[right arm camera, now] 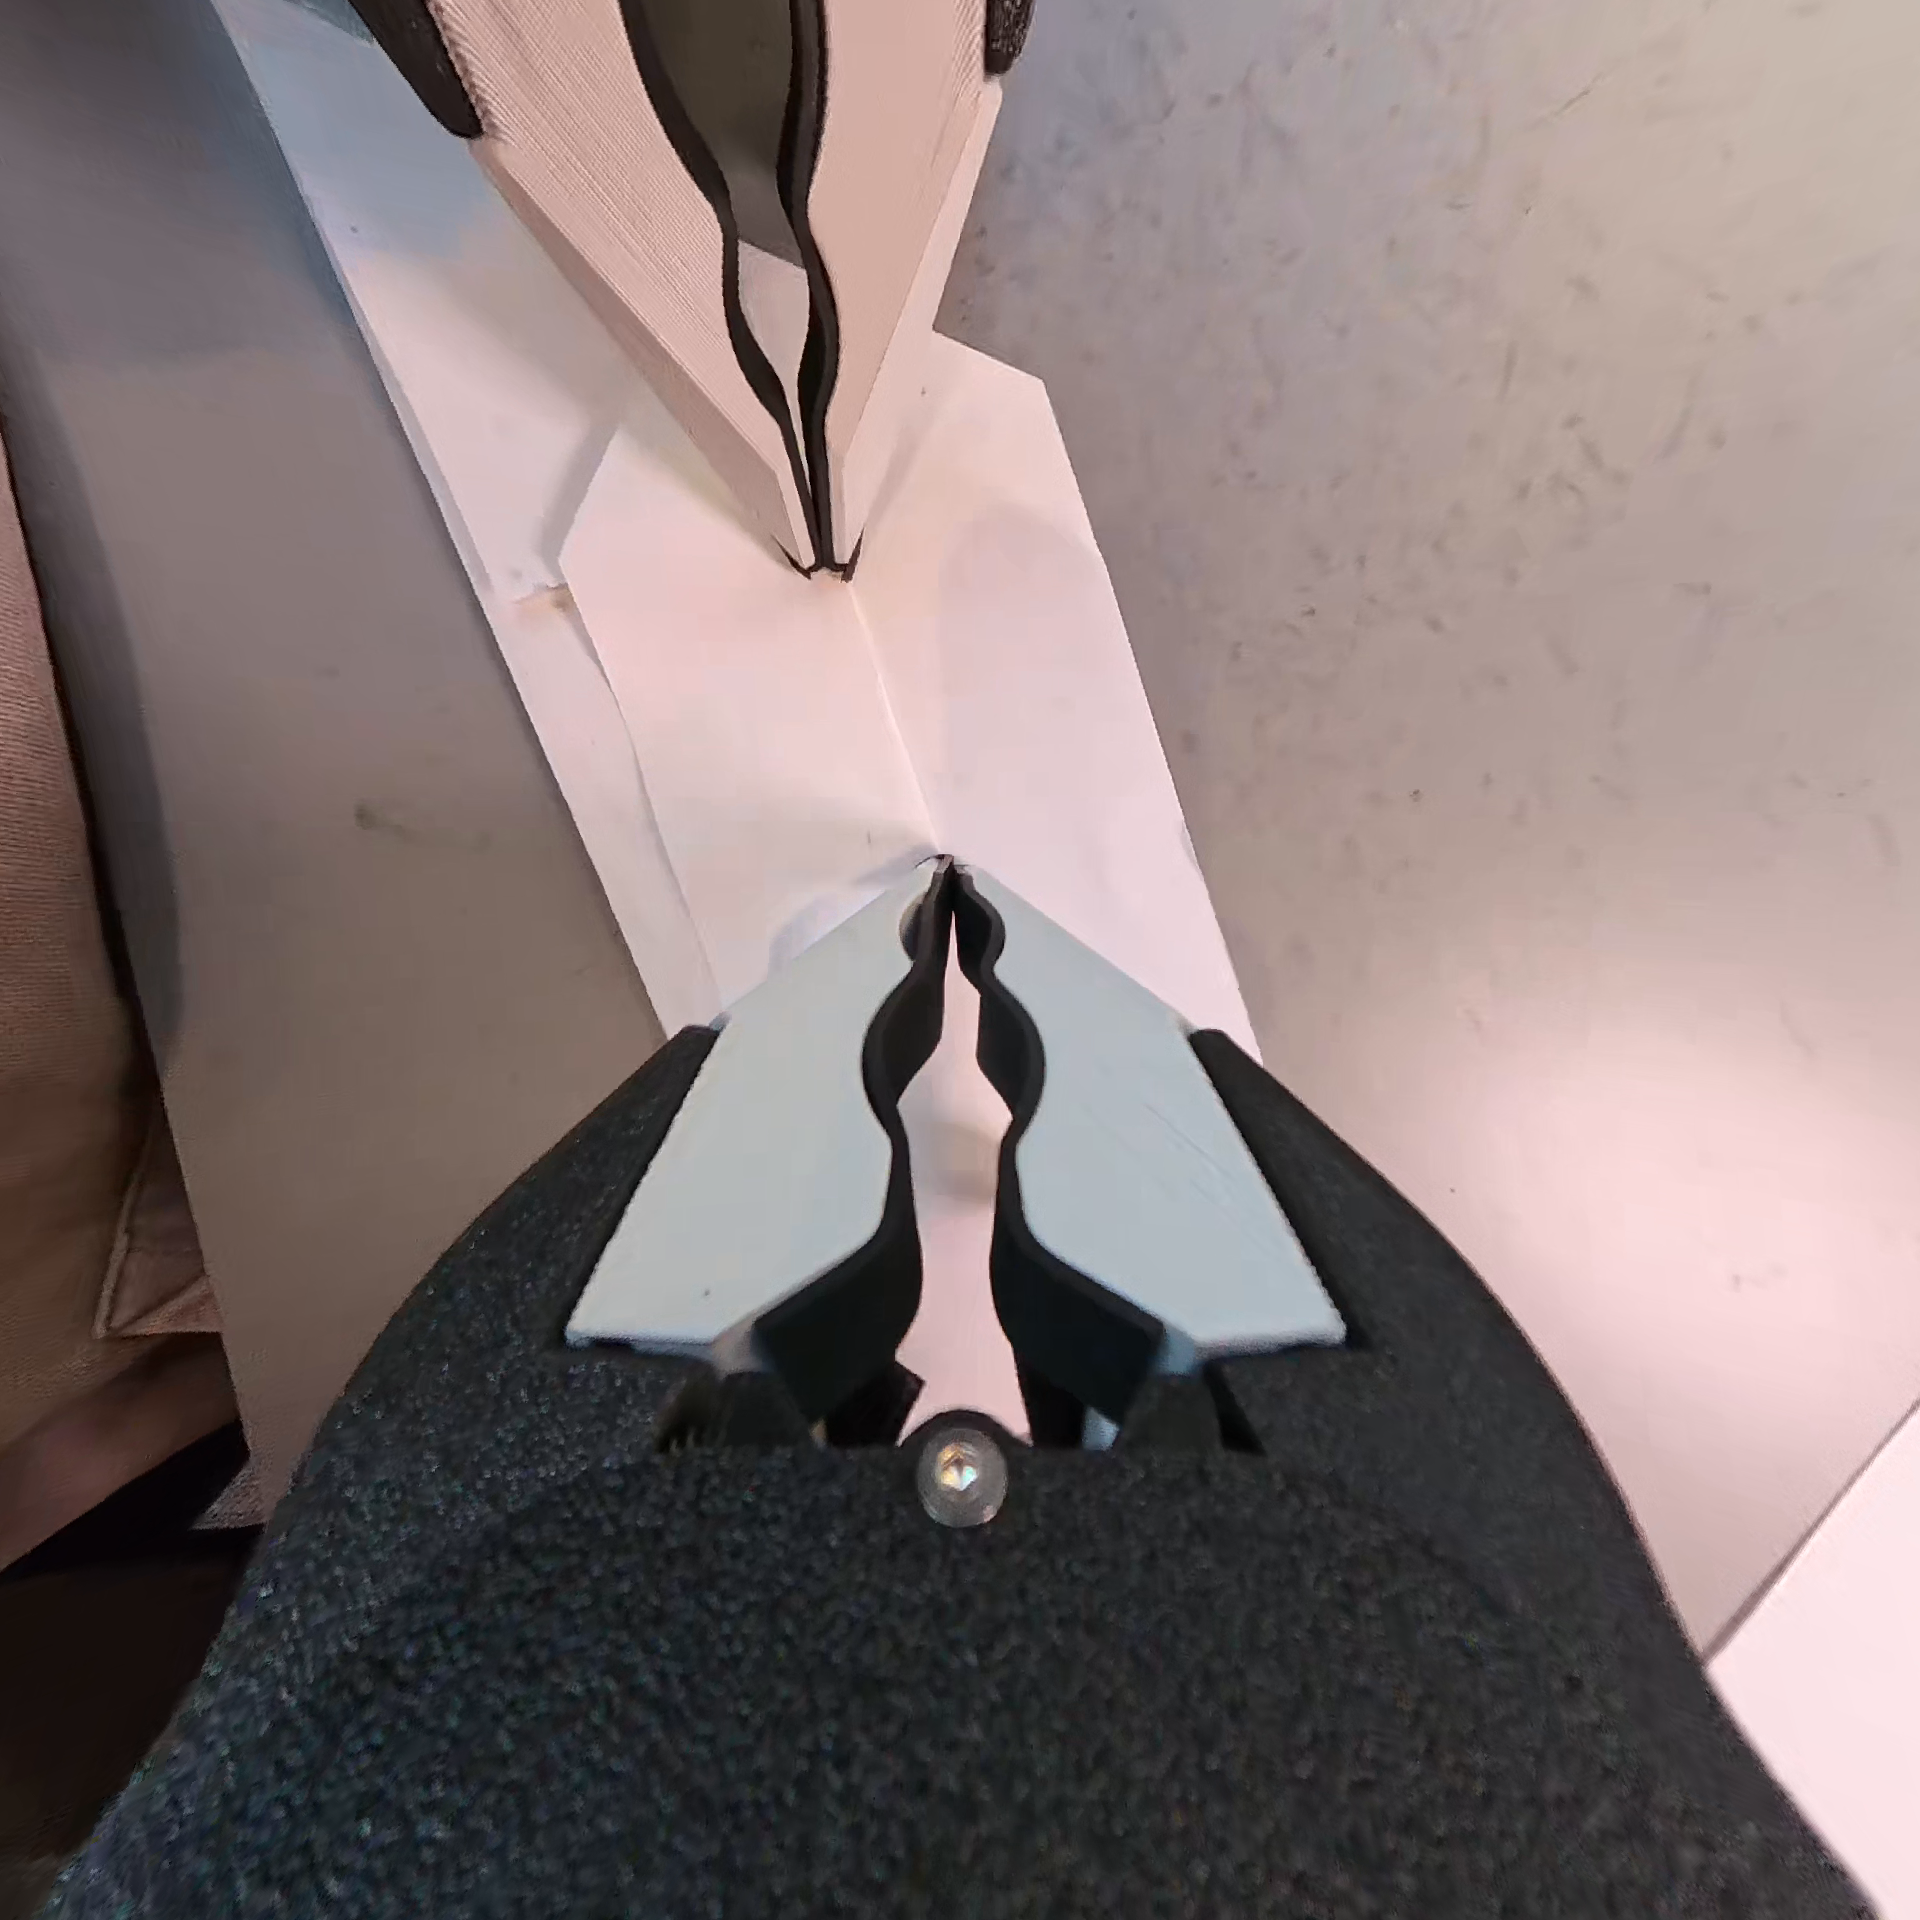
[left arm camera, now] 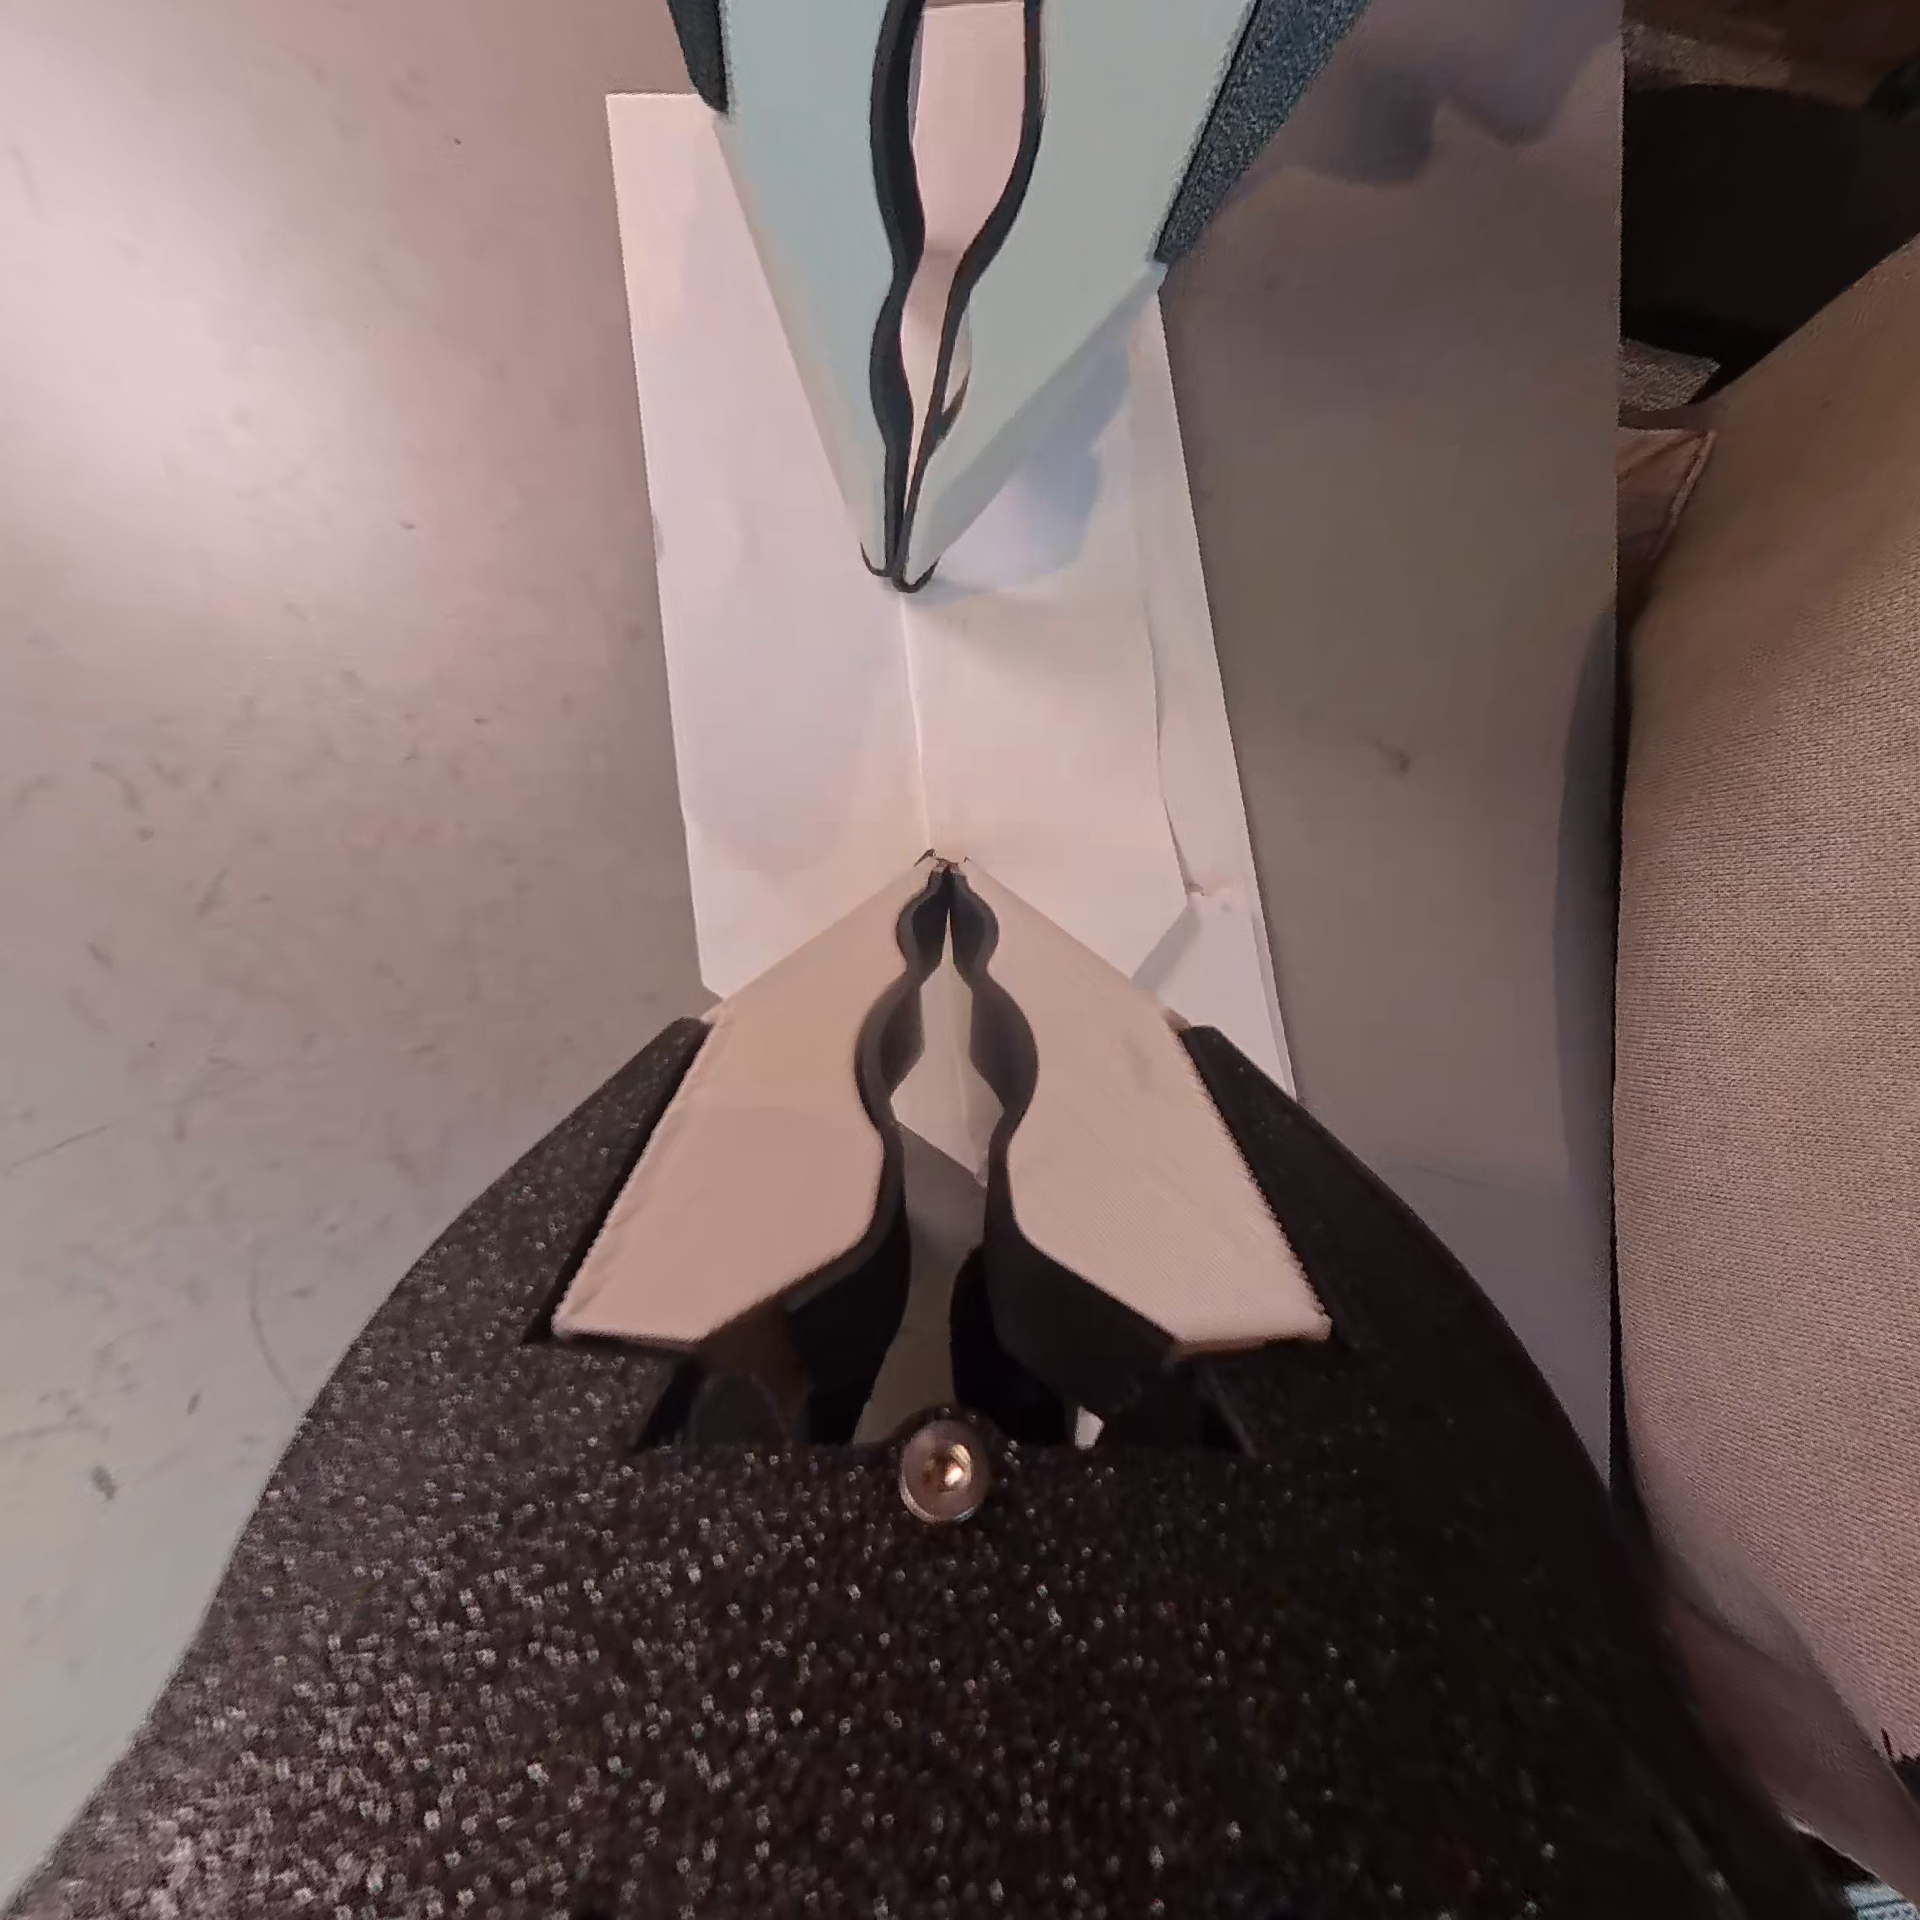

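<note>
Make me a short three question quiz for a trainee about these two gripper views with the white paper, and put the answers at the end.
1. True or false: the left gripper has its fingertips closed together.
2. Multiple choice: what runs along the folded white paper between the two grippers? A) a strip of tape B) a crease C) a cut slit
3. Short answer: what colour are the fingers of the right gripper?

Key
1. True; the tips meet right at the paper's crease, as do the right gripper's tips at the other end.
2. B; a straight crease links the two sets of tips.
3. Pale blue, while the left gripper's are beige.
</note>
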The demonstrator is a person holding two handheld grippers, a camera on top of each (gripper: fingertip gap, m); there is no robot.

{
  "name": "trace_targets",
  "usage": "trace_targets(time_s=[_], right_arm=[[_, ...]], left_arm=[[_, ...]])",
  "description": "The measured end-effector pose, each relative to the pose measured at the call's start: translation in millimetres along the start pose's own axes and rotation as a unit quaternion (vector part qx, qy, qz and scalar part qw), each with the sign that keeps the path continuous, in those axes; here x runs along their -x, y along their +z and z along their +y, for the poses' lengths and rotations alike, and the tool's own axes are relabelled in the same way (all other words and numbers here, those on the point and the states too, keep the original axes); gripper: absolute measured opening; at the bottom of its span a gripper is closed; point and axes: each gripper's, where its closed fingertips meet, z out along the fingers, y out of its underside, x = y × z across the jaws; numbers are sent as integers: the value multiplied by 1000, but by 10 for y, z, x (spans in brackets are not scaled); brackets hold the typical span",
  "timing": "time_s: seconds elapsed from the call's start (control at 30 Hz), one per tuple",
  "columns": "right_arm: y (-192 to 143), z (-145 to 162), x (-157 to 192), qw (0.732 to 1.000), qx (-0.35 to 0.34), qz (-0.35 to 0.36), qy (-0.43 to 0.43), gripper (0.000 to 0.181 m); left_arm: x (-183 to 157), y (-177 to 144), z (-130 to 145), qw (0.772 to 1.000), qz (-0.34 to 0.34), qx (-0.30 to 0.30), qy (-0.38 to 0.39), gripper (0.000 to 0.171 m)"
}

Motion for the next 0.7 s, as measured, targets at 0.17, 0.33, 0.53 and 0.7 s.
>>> trace_targets(time_s=[0.17, 0.33, 0.53, 0.7], right_arm=[[5, 3, 9, 1000, 17, -8, 4, 0], [0, 3, 2, 1000, 5, -4, 18, 0], [-178, 219, -174, 997, 5, 31, 68, 0], [-120, 259, -139, 998, 42, 43, 28, 0]], left_arm=[[-47, -1, -193, 997, 45, -35, -43, 0], [34, 212, -267, 1000, 8, -7, 11, 0], [36, 222, -271, 999, -7, -11, 33, 0], [36, 227, -275, 1000, 0, -15, 27, 0]])
